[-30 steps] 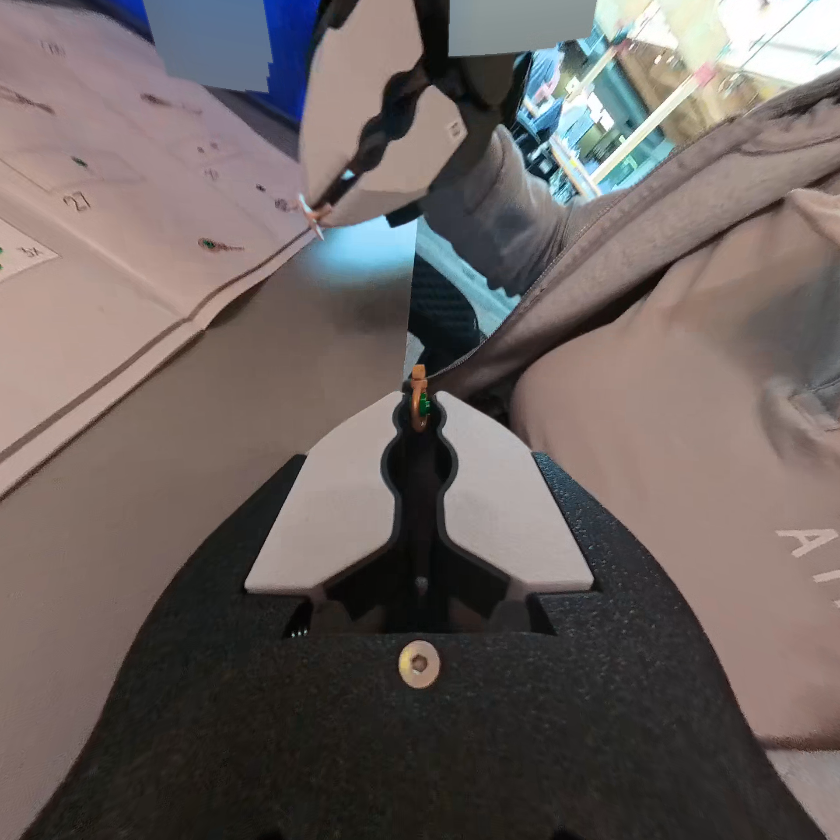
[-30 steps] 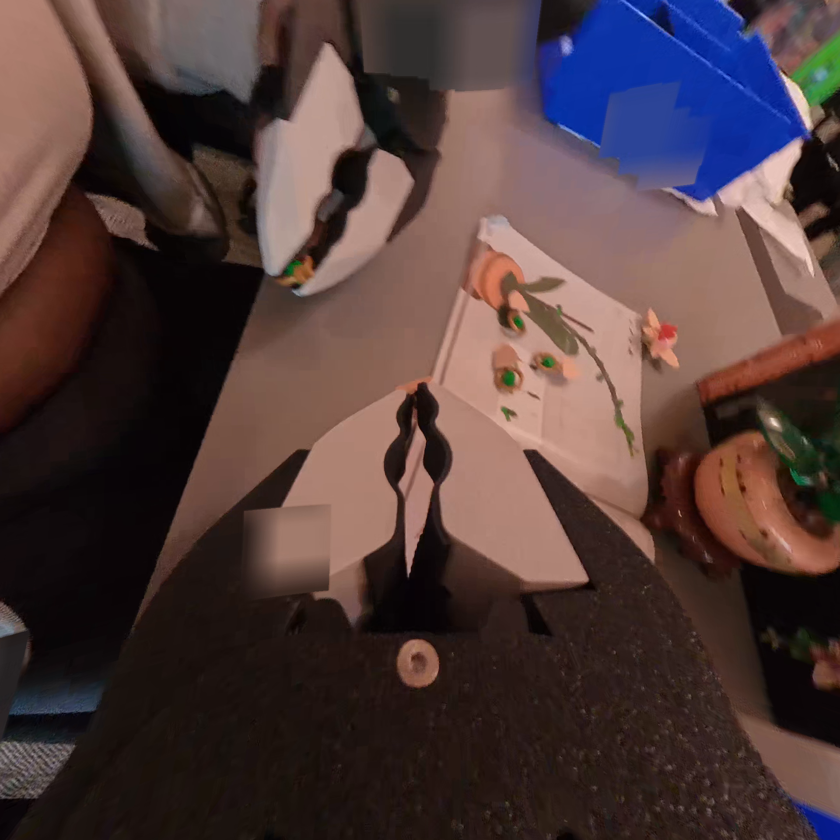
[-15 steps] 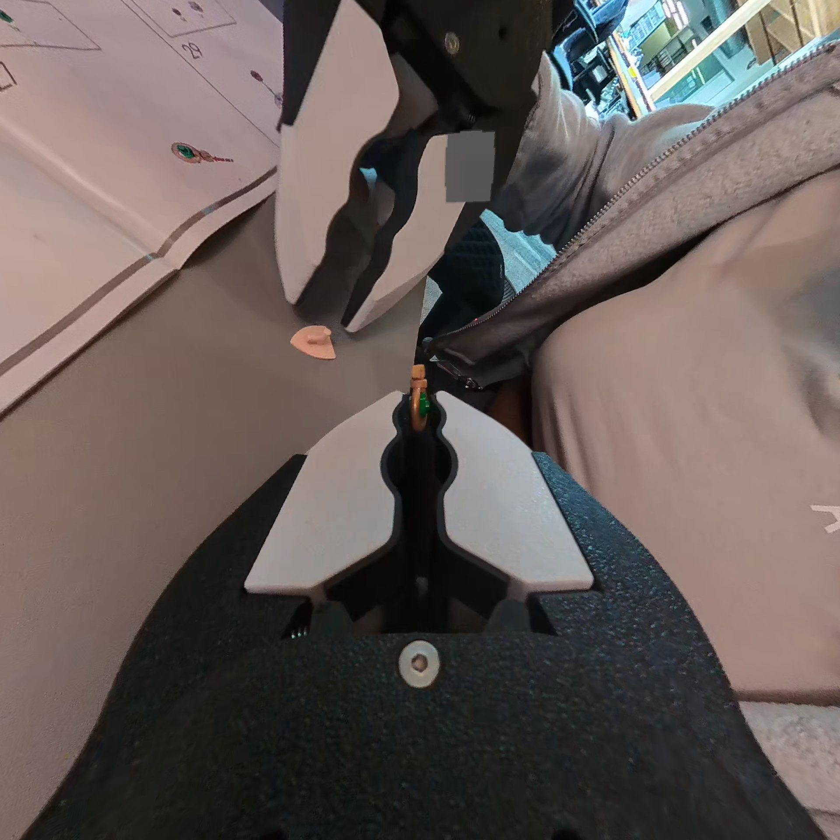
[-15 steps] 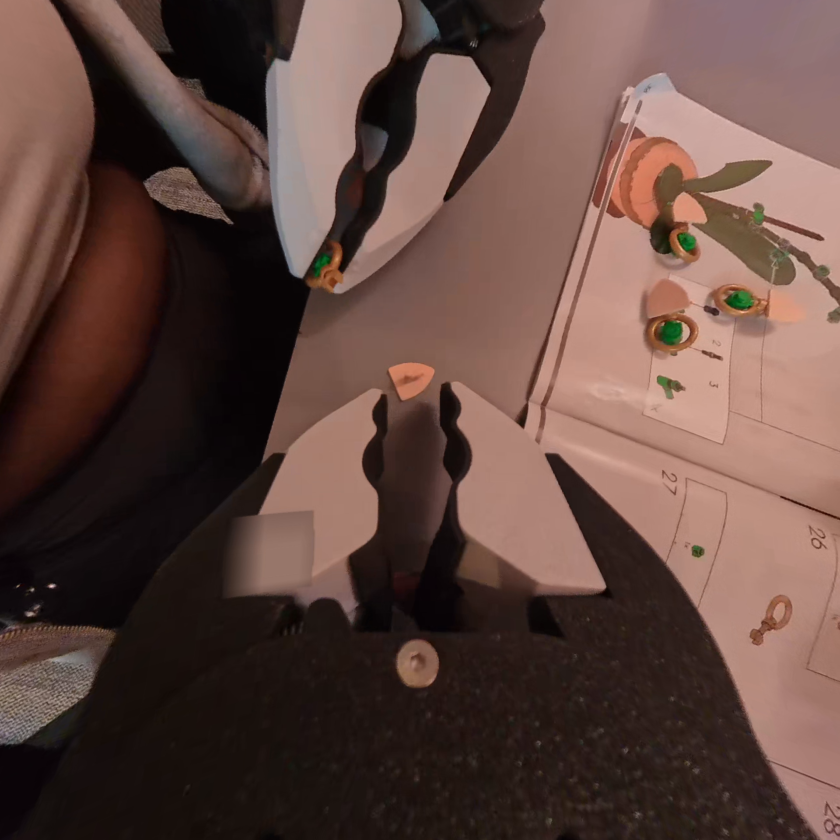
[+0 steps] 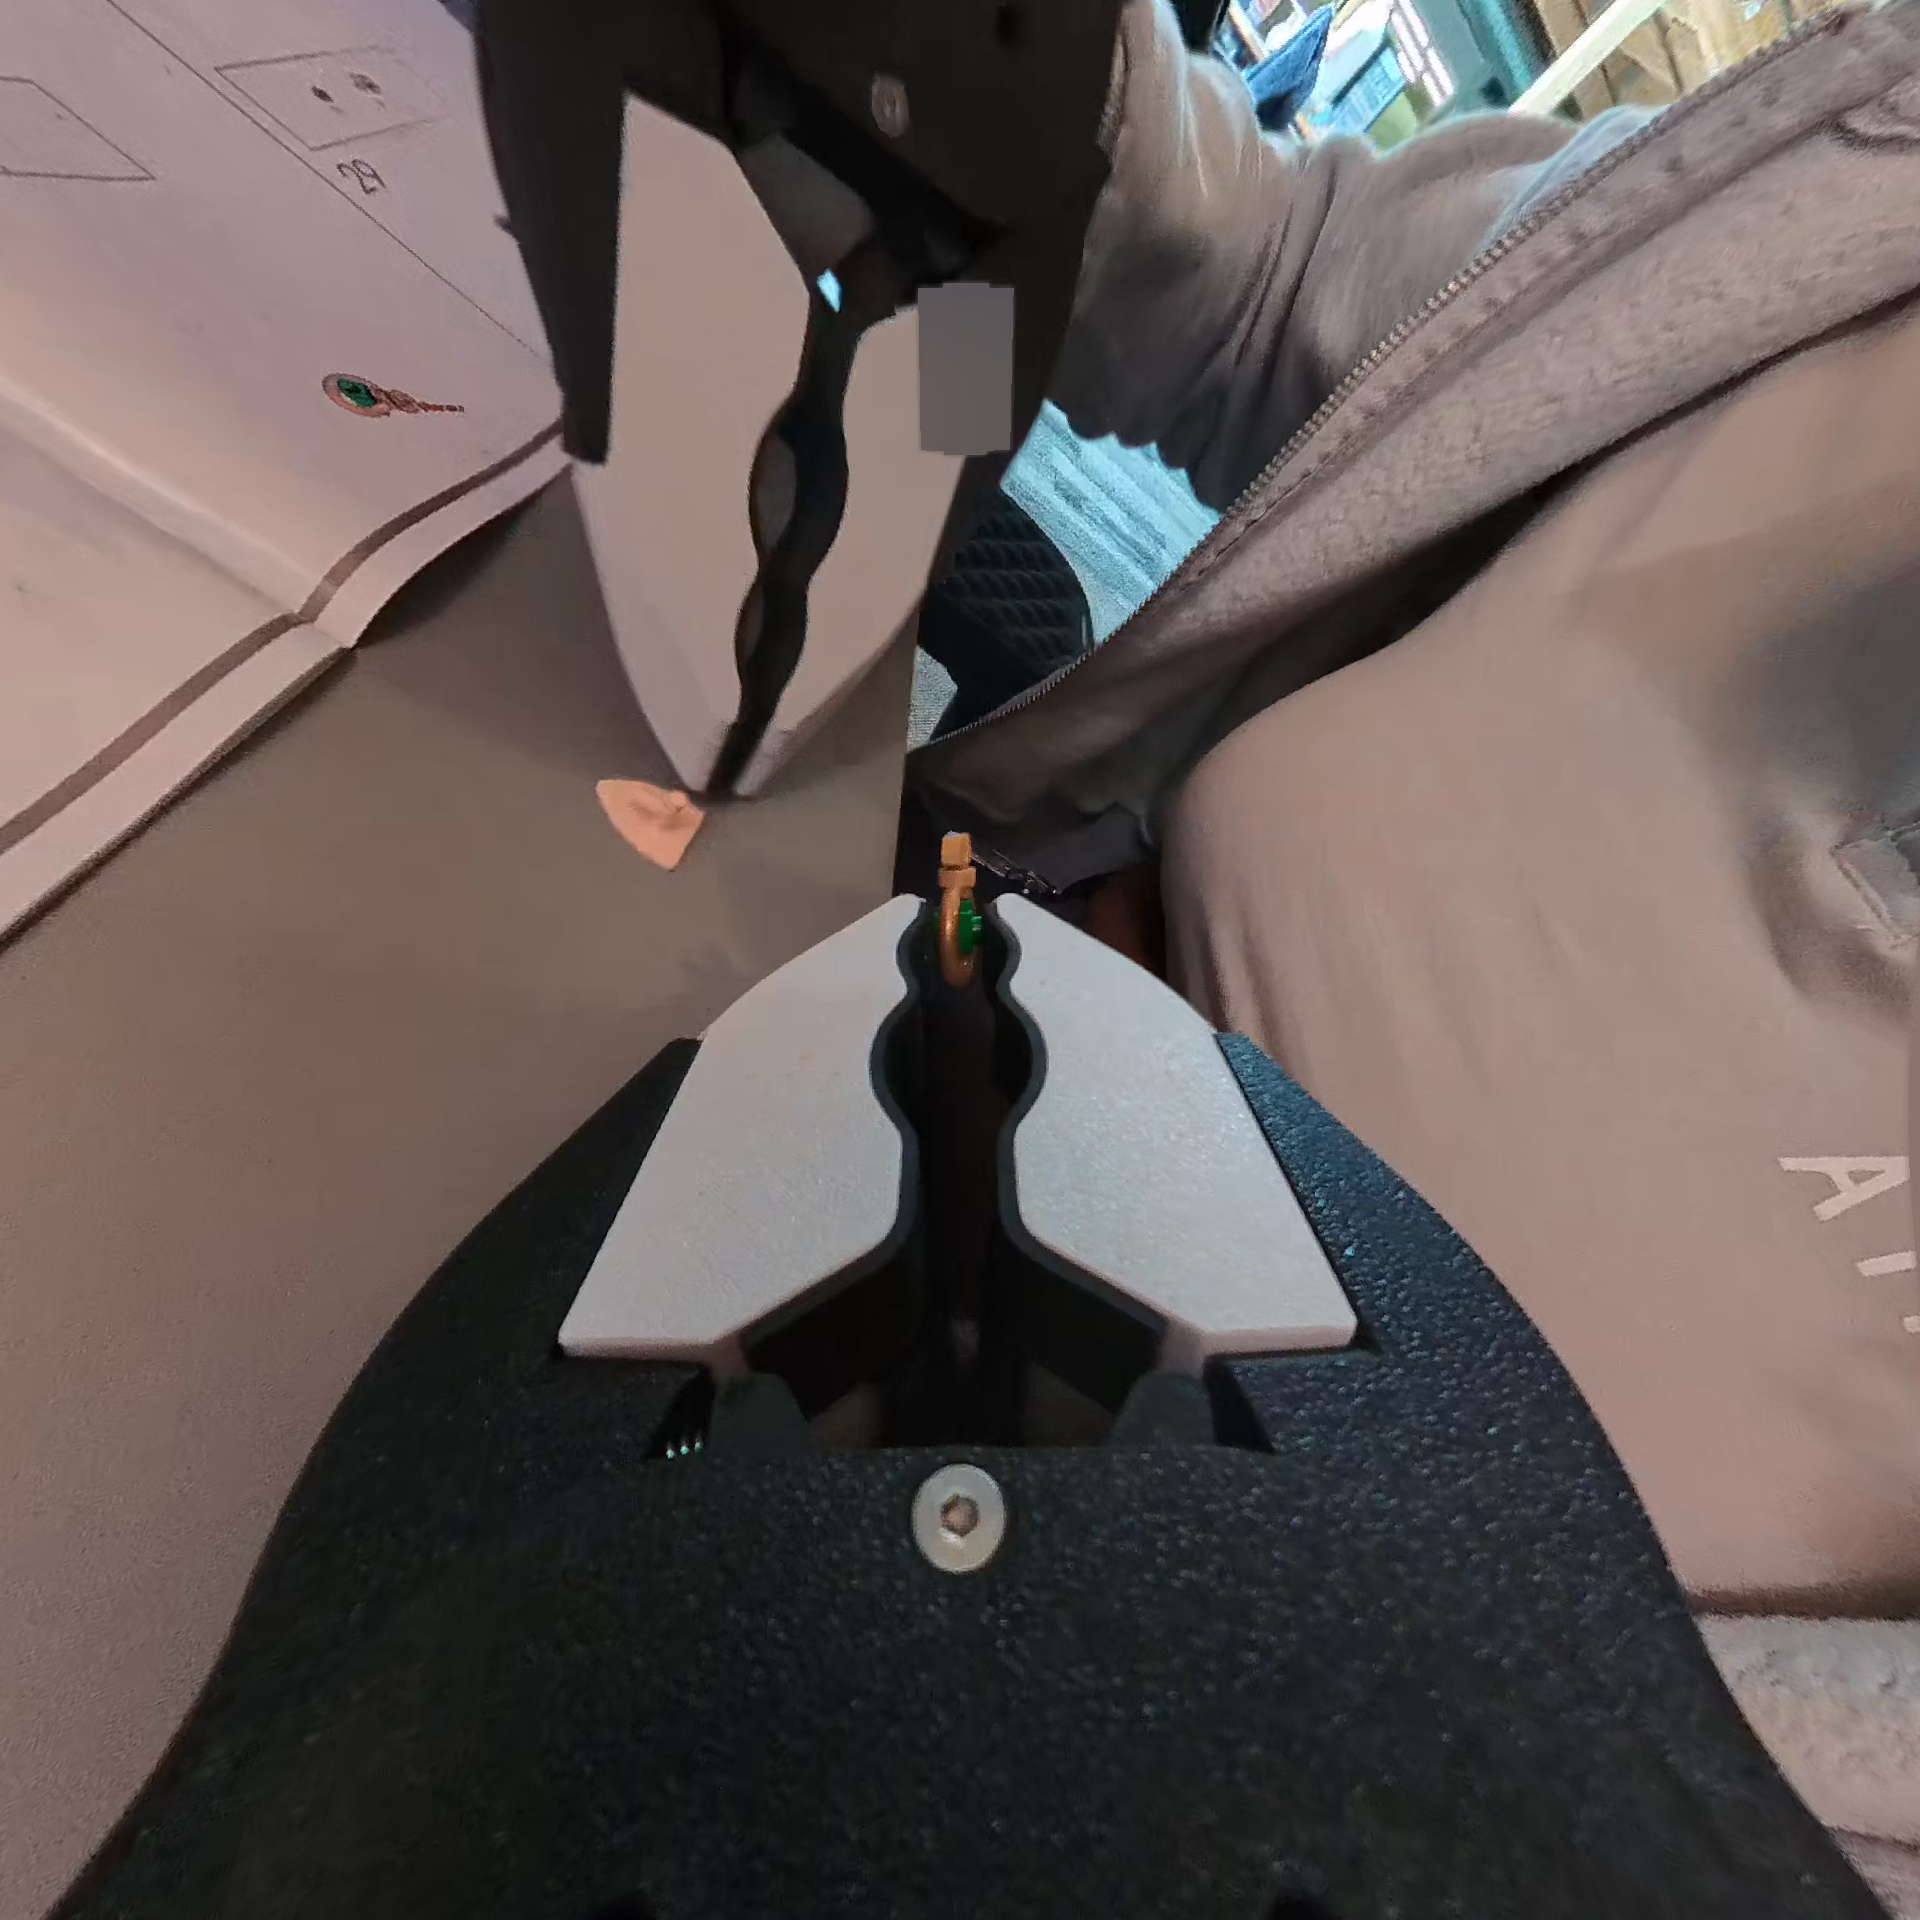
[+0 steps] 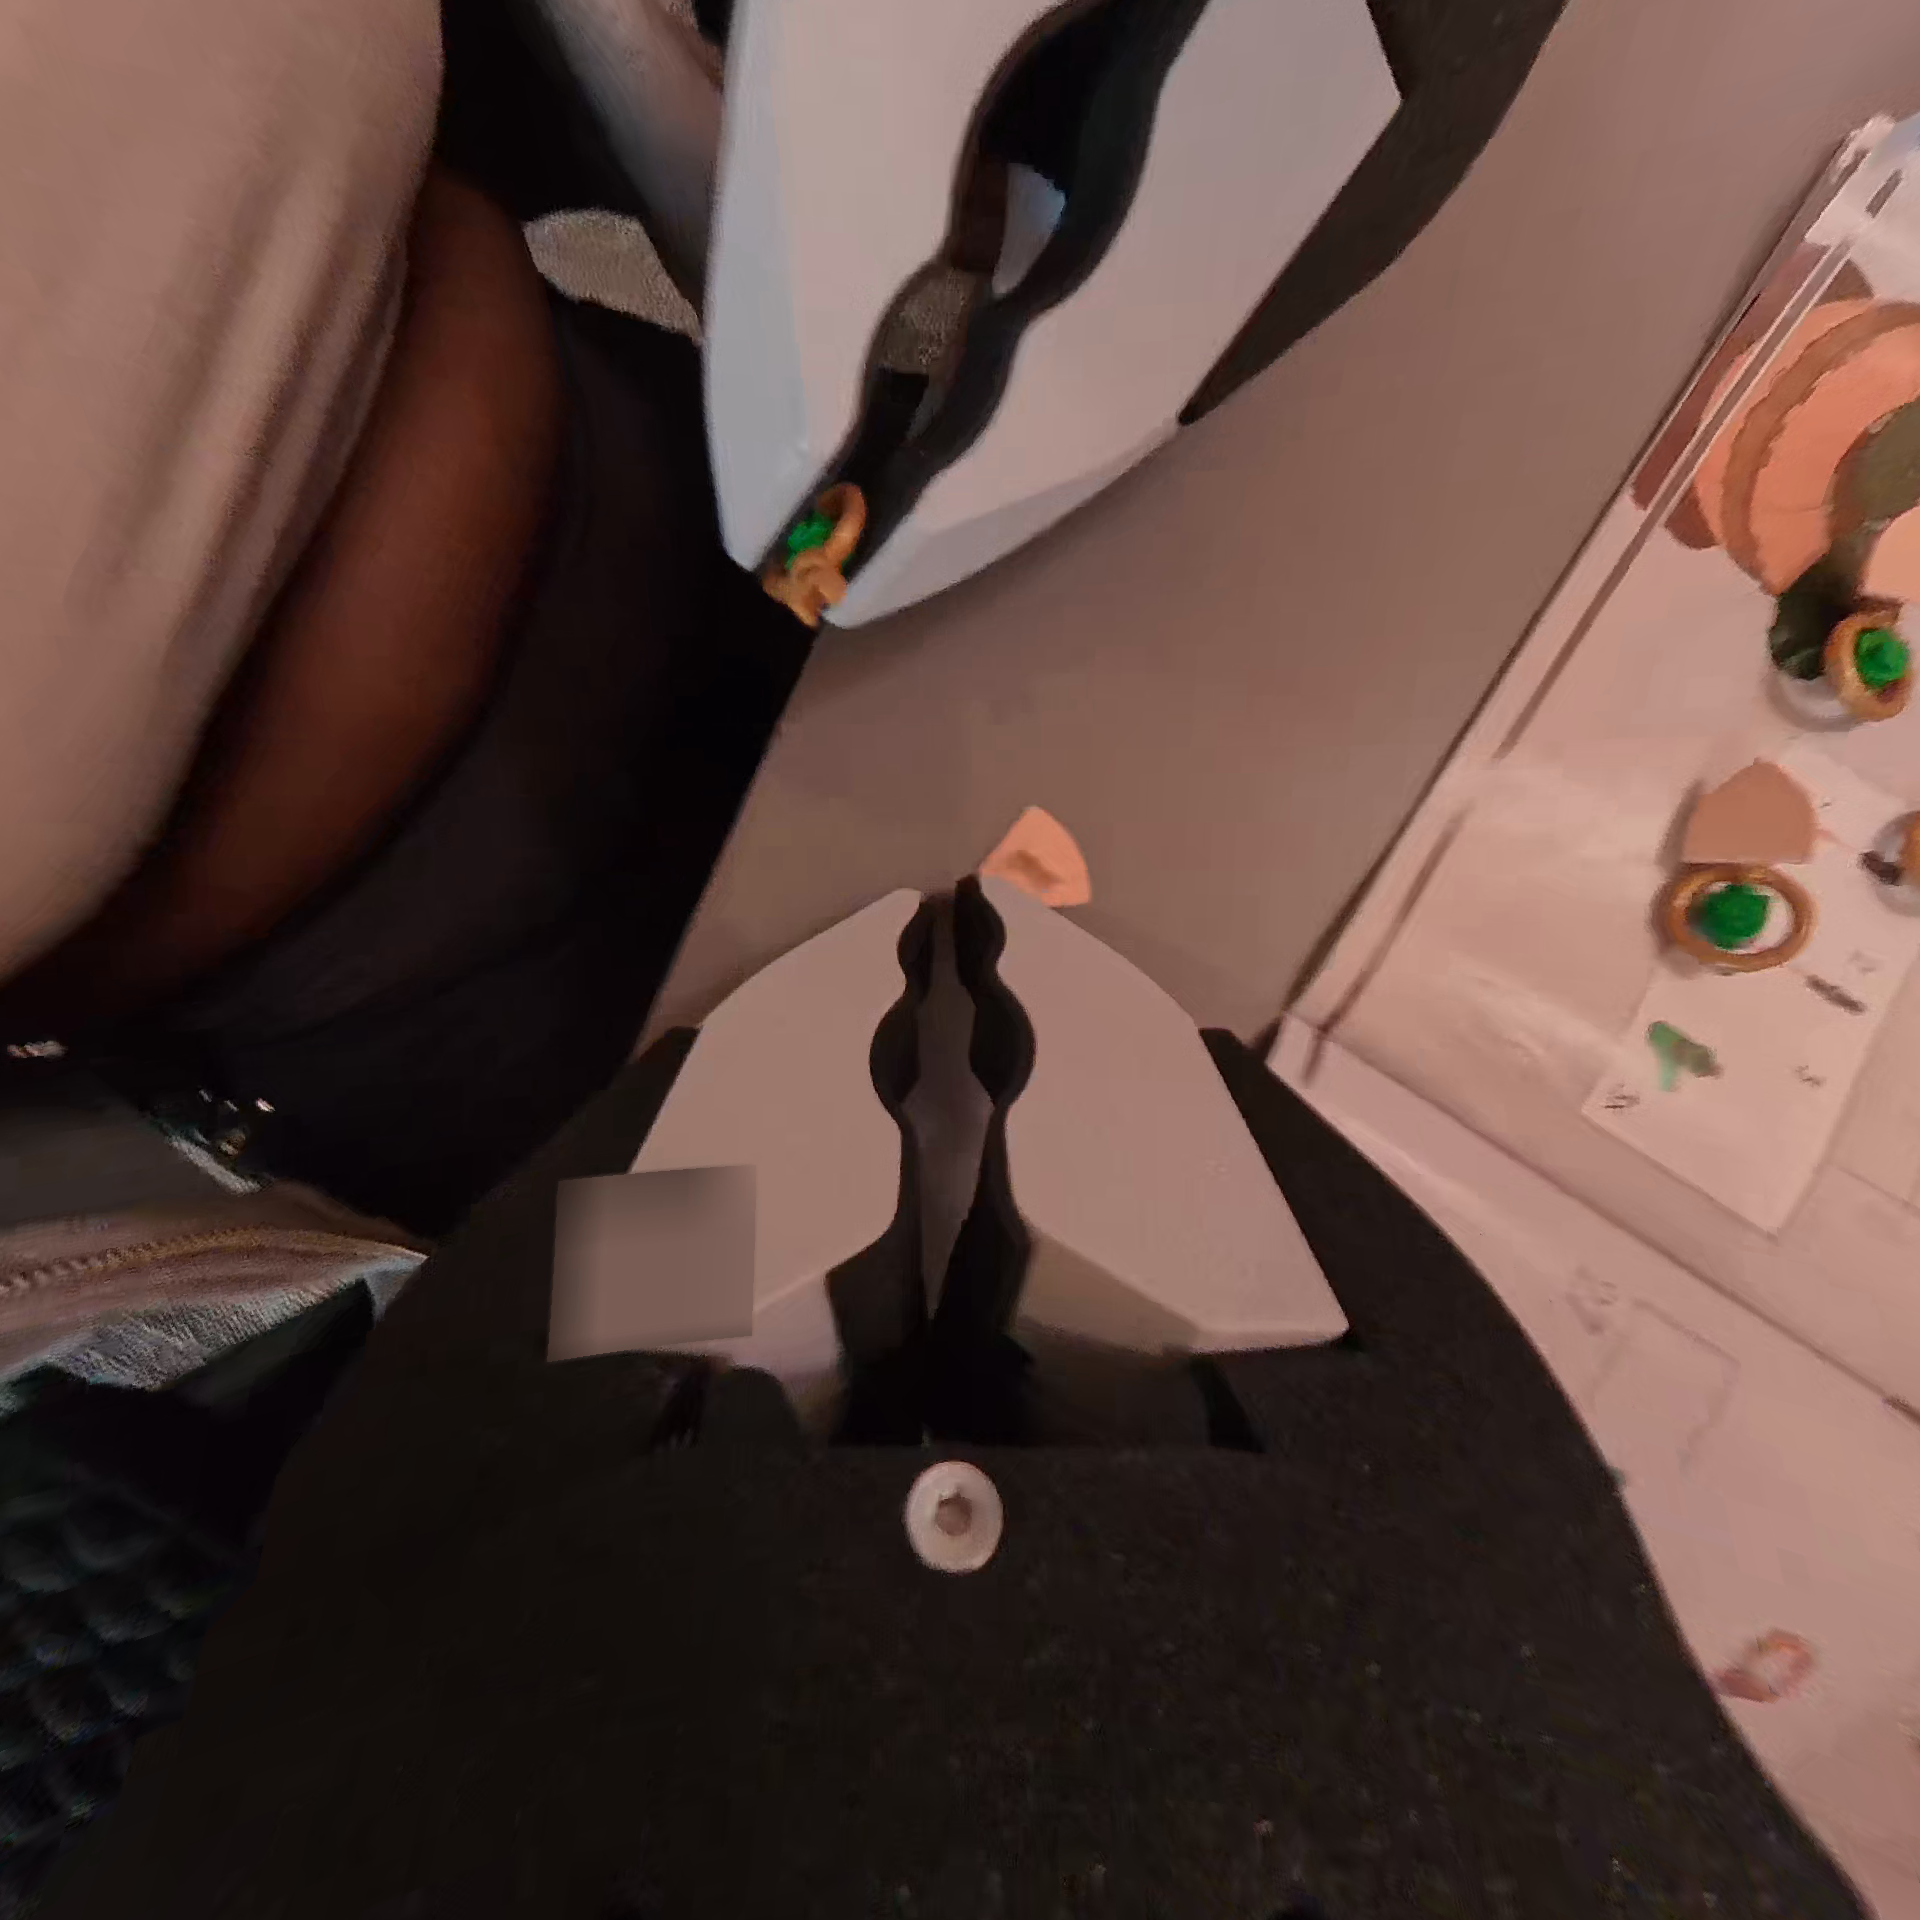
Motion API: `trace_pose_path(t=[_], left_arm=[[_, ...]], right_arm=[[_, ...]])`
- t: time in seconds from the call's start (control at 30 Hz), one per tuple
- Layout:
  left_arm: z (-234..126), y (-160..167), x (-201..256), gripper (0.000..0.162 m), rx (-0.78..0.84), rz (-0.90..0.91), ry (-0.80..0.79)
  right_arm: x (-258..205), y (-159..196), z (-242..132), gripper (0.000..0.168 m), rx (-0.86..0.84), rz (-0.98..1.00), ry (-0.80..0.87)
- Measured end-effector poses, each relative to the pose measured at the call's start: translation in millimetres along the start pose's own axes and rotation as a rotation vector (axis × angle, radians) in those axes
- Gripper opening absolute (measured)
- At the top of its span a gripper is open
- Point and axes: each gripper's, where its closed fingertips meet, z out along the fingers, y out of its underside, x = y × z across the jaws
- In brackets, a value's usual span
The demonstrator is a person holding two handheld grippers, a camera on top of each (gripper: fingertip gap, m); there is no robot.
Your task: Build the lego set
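Note:
My left gripper (image 5: 958,906) is shut on a small gold ring piece with a green stud (image 5: 954,928), held in the air off the table edge; it also shows in the right wrist view (image 6: 821,545). A pink petal piece (image 6: 1039,854) lies flat on the grey table (image 5: 312,1039). My right gripper (image 6: 966,888) is shut, its tips down at the petal's near corner. I cannot tell whether the corner is pinched. In the left wrist view the right gripper (image 5: 727,779) stands tip-down beside the petal (image 5: 646,821).
The open instruction booklet (image 6: 1558,1039) lies right of the petal, also in the left wrist view (image 5: 208,416). The table edge runs just left of the petal. A person's beige jacket (image 5: 1507,831) and lap fill the space beyond the edge.
The right gripper let go of the petal onto the table, then came down and closed at the petal's corner. The left gripper kept hold of the ring piece and stayed about still.

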Motion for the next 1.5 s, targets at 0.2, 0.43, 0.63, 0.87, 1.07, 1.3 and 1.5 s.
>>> trace_pose_path(t=[0.2,0.43,0.63,0.87,1.07,1.3,1.5], left_arm=[[-1.1,3.4,4.1,0.008,-0.02,0.017,0.029],[-1.2,8.0,5.1,0.008,-0.047,0.022,0.032],[-2.7,9.0,5.4,0.008,-0.049,0.018,0.034],[-3.8,8.0,6.8,0.008,-0.043,0.011,0.054],[-3.4,8.3,3.4,0.008,-0.057,-0.01,0.04],[-14.5,11.1,-31.1,0.008,-0.133,0.01,-0.145],[-19.0,-16.7,-54.2,0.008,-0.047,0.31,-0.461]], right_arm=[[8.5,-5.0,-17.7,0.005,0.058,-0.066,0.126],[18.0,-16.7,-9.6,0.011,0.049,-0.324,-0.048],[18.7,-8.5,-1.2,0.01,-0.072,-0.428,-0.184],[18.5,-3.9,2.4,0.006,-0.108,-0.42,-0.199],[17.5,-4.5,2.6,0.005,-0.118,-0.357,-0.164],[19.4,-4.1,0.8,0.002,-0.037,-0.115,-0.018],[31.9,-10.3,-17.6,0.002,0.155,0.248,0.165]])
